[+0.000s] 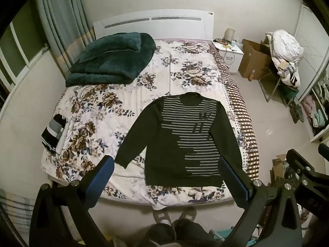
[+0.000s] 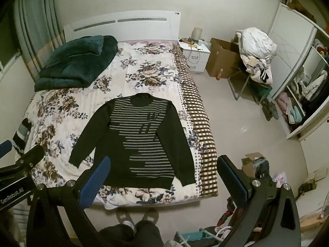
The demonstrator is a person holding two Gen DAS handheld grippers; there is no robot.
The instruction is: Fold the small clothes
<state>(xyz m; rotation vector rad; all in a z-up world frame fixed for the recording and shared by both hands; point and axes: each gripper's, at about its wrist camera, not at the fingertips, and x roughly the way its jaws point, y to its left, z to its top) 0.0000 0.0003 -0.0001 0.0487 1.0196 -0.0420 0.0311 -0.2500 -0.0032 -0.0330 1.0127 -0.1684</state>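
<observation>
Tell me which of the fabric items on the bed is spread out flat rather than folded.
The black grey-striped long-sleeved sweater, sleeves out, near the foot. The teal plush blanket by the headboard and the small striped garment at the left edge are folded.

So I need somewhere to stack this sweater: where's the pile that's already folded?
The folded pile lies at the bed's left edge, left of the spread sweater and nearer than the green blanket.

Dim, yellowish indoor light is falling evenly from overhead in both views, casting only soft shadows. A small glare patch is shining on the glossy pale tiled floor (image 1: 268, 132) toward 3 o'clock. Fisheye distortion is bending the walls, and black vignetting is closing the corners. Detail is smearing slightly toward the edges.
</observation>
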